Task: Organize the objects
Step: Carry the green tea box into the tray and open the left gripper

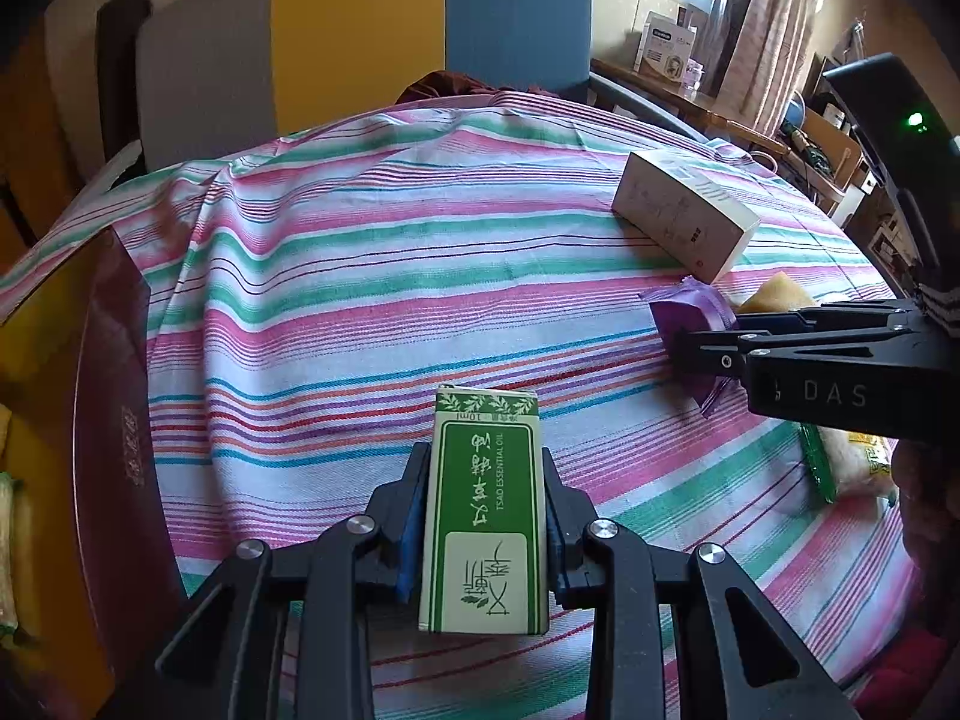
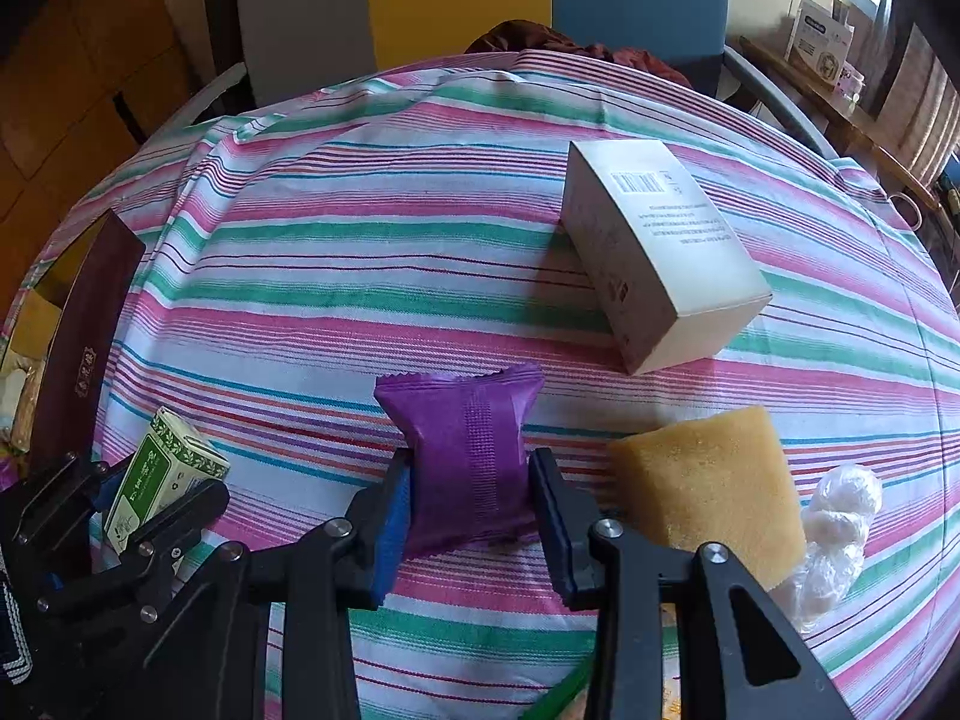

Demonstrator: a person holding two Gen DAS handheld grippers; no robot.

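A green and white essential-oil box [image 1: 486, 510] stands upright between the fingers of my left gripper [image 1: 483, 456], which is shut on its two sides just above the striped cloth [image 1: 360, 270]. To its right, my right gripper [image 2: 471, 462] is shut on a purple snack packet [image 2: 468, 438], pinching it at the waist so that the wrapper bulges above the pads. The right wrist view also shows the green box [image 2: 165, 480] at lower left, held in the left gripper.
A white carton [image 2: 660, 252] lies on the cloth beyond the packet. A yellow sponge [image 2: 714, 480] and a clear bag of white balls [image 2: 840, 516] sit right of the right gripper. A dark maroon box [image 1: 114, 420] borders the left edge. Grey, yellow and blue chair backs stand behind the table.
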